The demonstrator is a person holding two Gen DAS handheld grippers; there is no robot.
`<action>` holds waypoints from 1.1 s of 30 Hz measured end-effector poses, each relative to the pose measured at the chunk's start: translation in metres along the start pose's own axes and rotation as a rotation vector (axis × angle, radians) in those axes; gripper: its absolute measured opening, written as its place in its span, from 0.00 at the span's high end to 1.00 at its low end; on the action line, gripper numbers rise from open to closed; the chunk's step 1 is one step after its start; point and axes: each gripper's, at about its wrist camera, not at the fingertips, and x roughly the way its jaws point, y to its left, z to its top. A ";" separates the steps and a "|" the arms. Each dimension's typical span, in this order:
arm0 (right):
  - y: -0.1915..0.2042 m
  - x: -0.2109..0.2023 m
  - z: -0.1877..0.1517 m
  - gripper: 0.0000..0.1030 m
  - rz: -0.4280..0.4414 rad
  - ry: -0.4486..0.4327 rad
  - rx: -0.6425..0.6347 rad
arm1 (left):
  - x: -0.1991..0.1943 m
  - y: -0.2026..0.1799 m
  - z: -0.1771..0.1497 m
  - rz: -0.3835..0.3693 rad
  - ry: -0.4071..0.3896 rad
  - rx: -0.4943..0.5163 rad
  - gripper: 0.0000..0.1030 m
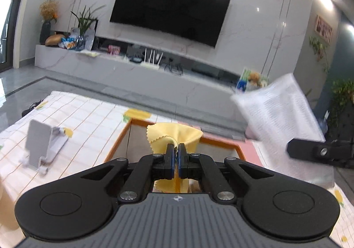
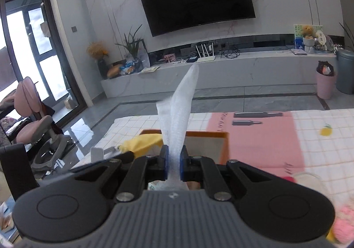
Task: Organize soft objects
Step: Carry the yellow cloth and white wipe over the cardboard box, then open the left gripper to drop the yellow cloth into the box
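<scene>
Your left gripper (image 1: 176,148) has its fingers pinched on a yellow cloth (image 1: 174,134); your right gripper (image 2: 174,159) clamps a white foam sheet (image 2: 179,115). Both hang above the orange-rimmed box (image 2: 221,135) near the tabletop's (image 2: 309,148) far edge. Next, likely lower and release inside. The pink mat's (image 2: 261,137) lettering is unreadable.

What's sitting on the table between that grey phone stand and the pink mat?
The orange-rimmed box, seen in the left wrist view, stands between the phone stand and the pink mat.
</scene>
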 end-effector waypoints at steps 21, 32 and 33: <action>-0.008 0.018 -0.034 0.97 0.001 -0.031 0.110 | 0.033 0.045 0.001 -0.073 0.167 -0.397 0.17; 0.012 0.021 -0.040 0.93 0.023 0.215 -0.134 | -0.009 0.009 0.028 0.160 0.142 -0.050 0.16; 0.013 0.024 -0.039 0.92 0.025 0.244 -0.149 | -0.012 0.007 0.028 0.177 0.140 -0.025 0.16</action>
